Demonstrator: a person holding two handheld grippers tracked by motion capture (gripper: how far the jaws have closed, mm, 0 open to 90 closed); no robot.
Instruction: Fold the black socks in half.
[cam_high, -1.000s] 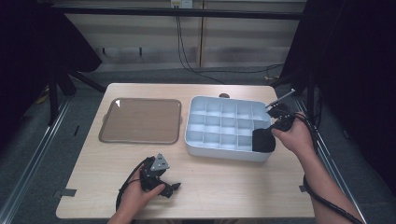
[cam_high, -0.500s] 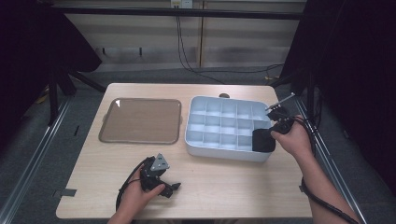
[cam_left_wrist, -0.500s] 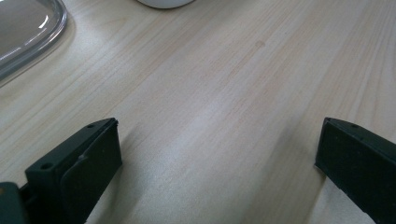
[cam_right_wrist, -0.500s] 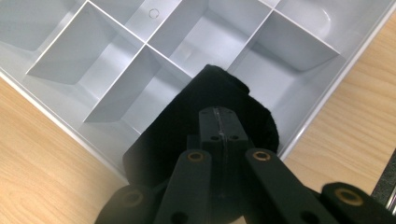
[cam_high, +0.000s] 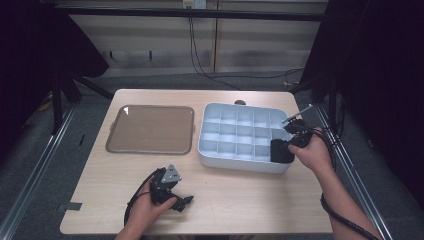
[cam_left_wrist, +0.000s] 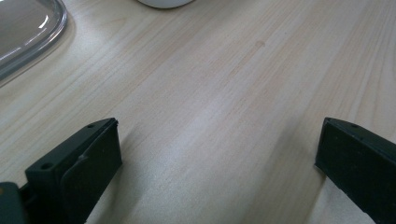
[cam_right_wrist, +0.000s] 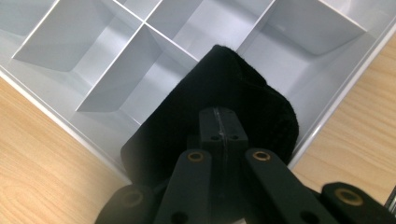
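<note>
Presently, left gripper (cam_high: 186, 201) rests at six o'clock on the table (cam_high: 240, 200), jaws spread wide, nothing between. Right gripper (cam_high: 283, 150), at three o'clock, is clamped on a black cloth (cam_right_wrist: 219, 98) over the divided tray's (cam_high: 235, 125) near-right corner compartment.

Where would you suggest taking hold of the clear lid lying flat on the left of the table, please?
Probably at the raised rim of the clear lid, on its near edge, coming in from the person's side. It lies flat with rounded corners, so only the rim gives jaws a bite. The left gripper rests open on the table just in front of it; the right gripper is shut on the black cloth.
</note>
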